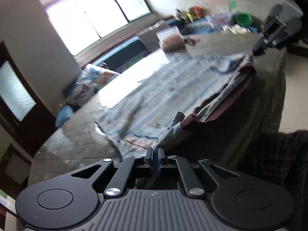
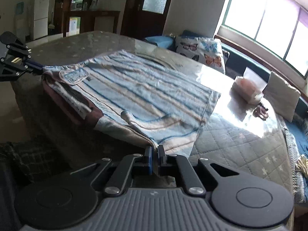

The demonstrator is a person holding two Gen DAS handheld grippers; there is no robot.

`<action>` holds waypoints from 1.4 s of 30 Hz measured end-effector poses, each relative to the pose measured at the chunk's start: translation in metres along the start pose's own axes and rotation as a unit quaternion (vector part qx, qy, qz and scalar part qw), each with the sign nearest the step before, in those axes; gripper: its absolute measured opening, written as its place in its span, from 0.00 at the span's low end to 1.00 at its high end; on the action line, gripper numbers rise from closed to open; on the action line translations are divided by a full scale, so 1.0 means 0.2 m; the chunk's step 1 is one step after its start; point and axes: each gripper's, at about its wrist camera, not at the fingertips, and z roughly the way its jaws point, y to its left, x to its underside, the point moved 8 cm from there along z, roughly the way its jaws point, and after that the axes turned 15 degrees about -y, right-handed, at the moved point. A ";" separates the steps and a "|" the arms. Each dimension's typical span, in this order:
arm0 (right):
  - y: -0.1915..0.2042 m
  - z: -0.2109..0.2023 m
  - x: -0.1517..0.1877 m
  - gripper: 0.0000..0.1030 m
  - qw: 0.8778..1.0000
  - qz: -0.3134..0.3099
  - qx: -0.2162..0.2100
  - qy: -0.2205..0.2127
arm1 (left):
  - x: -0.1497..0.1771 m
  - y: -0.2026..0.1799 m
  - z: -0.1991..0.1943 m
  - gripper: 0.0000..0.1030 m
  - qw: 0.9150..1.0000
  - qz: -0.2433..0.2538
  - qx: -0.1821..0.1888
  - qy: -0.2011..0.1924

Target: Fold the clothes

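A blue-striped garment [image 2: 138, 94] lies spread on a quilted grey table cover [image 2: 240, 144] under glossy clear sheeting. The left gripper [image 1: 155, 150] and right gripper [image 2: 155, 150] each pinch its near edge, jaws closed. Windows [image 2: 269, 15] fill the upper right; a butterfly cushion [image 2: 202, 52] sits beyond.

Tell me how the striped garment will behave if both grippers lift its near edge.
Probably floppy: the striped garment already sags between the left gripper and right gripper, both pinching its edge. It looks soft and light, so it should drape. The glossy table may let it slide.
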 end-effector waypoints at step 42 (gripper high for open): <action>-0.61 1.25 -0.33 0.06 0.994 0.074 0.067 0.034 | 0.08 0.70 1.33 0.08 0.990 -0.087 -0.050 0.097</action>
